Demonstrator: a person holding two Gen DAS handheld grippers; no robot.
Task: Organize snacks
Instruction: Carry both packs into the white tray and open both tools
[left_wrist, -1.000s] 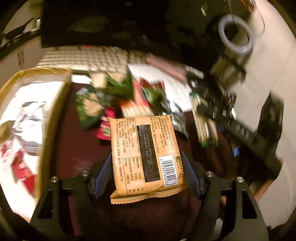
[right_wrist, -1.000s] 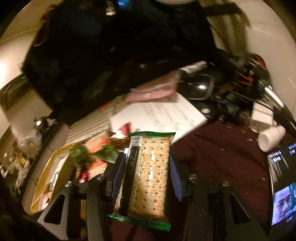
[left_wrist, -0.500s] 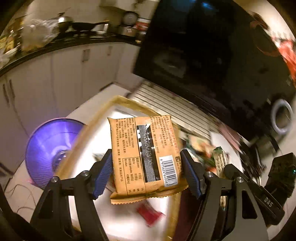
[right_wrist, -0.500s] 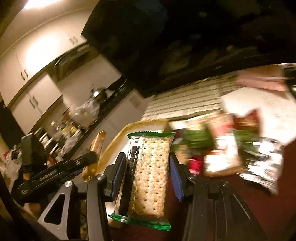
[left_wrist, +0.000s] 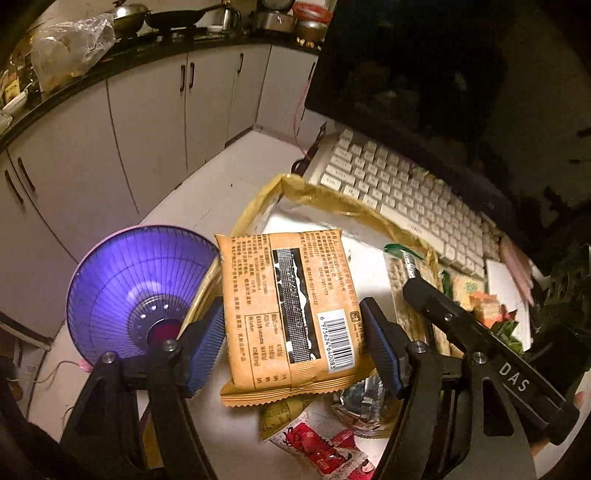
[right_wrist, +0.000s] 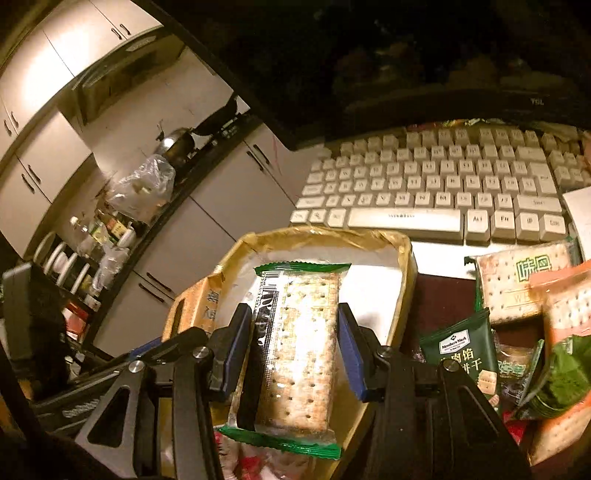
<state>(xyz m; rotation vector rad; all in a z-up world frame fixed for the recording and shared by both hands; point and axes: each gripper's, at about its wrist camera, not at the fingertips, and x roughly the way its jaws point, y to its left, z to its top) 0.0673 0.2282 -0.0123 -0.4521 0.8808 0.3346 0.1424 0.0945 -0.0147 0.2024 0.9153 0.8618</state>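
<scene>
My left gripper (left_wrist: 291, 332) is shut on an orange snack packet (left_wrist: 288, 314) with a barcode, held above a yellow-rimmed cardboard box (left_wrist: 314, 195). My right gripper (right_wrist: 291, 350) is shut on a clear, green-edged cracker pack (right_wrist: 295, 350), held over the same box (right_wrist: 369, 236). The right gripper and its crackers also show in the left wrist view (left_wrist: 410, 280). The box holds red and silver wrappers (left_wrist: 325, 450). A pile of loose snacks (right_wrist: 528, 332) lies on the dark table to the right of the box.
A white keyboard (right_wrist: 443, 184) lies behind the box, under a dark monitor (left_wrist: 424, 74). A purple heater dish (left_wrist: 136, 291) stands left of the box, below table level. Kitchen cabinets (left_wrist: 147, 110) fill the background.
Both grippers swung left from the snack pile to above the box, each still holding its packet. The right gripper has come in beside the left one.
</scene>
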